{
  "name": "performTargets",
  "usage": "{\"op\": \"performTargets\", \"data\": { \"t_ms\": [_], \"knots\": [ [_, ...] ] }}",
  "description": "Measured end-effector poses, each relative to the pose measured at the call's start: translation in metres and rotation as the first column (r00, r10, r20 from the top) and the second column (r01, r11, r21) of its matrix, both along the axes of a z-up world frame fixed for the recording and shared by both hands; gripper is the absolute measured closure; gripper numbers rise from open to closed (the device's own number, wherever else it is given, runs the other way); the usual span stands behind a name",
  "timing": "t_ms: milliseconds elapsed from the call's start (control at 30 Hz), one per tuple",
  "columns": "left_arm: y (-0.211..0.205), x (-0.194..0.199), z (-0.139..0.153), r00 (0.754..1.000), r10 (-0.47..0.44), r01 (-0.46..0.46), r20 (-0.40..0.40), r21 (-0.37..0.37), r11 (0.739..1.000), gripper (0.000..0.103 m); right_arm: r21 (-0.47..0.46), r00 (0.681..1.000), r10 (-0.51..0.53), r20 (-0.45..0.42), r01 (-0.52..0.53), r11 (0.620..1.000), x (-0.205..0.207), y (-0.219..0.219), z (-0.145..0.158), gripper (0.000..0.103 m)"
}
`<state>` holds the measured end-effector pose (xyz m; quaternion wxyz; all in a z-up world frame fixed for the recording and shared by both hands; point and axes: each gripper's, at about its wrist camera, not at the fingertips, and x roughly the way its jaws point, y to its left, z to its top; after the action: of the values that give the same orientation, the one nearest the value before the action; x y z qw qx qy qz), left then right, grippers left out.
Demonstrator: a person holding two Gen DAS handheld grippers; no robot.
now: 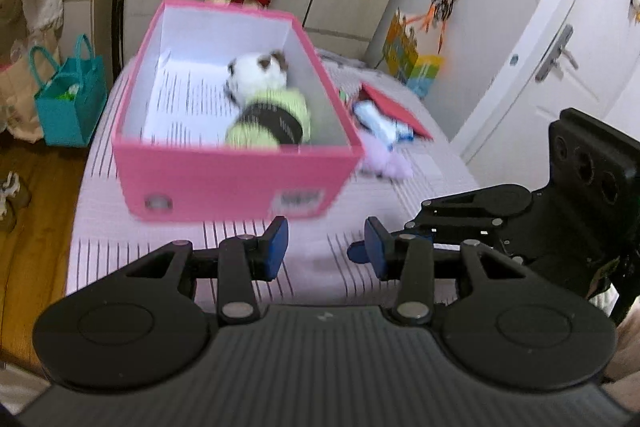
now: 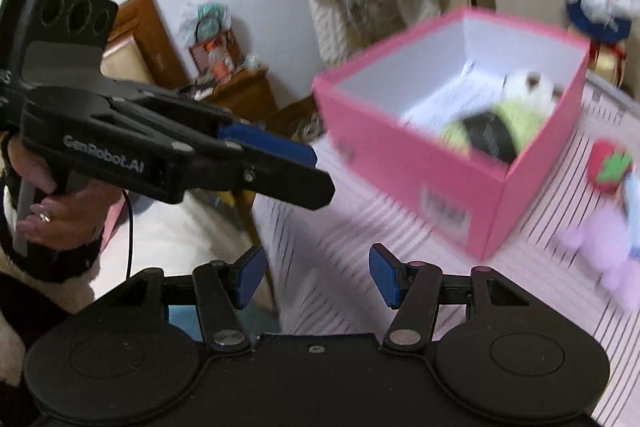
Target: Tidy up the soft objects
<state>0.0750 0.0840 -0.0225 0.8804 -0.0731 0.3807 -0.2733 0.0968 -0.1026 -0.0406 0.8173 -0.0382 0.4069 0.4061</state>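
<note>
Both hand-held grippers are empty. Seen from the left wrist camera, the left gripper (image 1: 326,247) sits at the lower middle of the frame, its blue pads apart with only the striped cover (image 1: 168,259) of the bed showing between them. In the right wrist view, the right gripper (image 2: 316,277) is also parted, a little wider, with nothing between its pads.

Going from left to right in the left wrist view: a teal bag (image 1: 70,99) stands on the floor at the left edge. In the middle is the pink box (image 1: 224,179), open at the top, and a plush dog (image 1: 268,103) in a green and black sweater already lies inside, against the right wall. Just beside the box on the right, on the cover, lie the soft toys not yet sorted: a light blue and lilac plush (image 1: 384,143), partly under a red lid-like piece (image 1: 394,109). The right wrist view shows also a red strawberry plush (image 2: 608,163) near them.

I judge these toys to be light, soft and easy to squeeze, not fragile and not slippery. The pads will sink in, so a thick part such as the body is the better place to hold; a thin ear or limb may stretch or slip out.
</note>
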Motion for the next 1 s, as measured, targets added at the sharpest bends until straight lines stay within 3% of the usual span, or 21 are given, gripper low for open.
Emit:
{"op": "performTargets", "data": {
  "t_ms": [367,600,867,1000],
  "knots": [
    [-0.007,-0.036,-0.052,0.988,0.002,0.007,-0.155,0.061,0.998,0.062,-0.051,0.975,-0.015,-0.22,0.004,0.999,-0.025,0.002,-0.061,0.04],
    [-0.008,-0.039,-0.102,0.956,0.042,-0.014,-0.29,0.099,0.995,0.062,-0.123,0.931,-0.04,-0.362,-0.005,0.992,-0.027,0.011,-0.117,0.04],
    [-0.009,-0.041,-0.144,0.905,0.054,-0.02,-0.421,0.087,0.996,0.062,-0.184,0.912,-0.045,-0.407,-0.034,0.982,-0.031,0.019,-0.147,0.04],
    [-0.014,-0.043,-0.162,0.886,0.057,-0.027,-0.46,0.072,0.997,0.064,-0.231,0.92,-0.055,-0.387,-0.039,0.972,-0.037,0.028,-0.156,0.043]
  ]
}}
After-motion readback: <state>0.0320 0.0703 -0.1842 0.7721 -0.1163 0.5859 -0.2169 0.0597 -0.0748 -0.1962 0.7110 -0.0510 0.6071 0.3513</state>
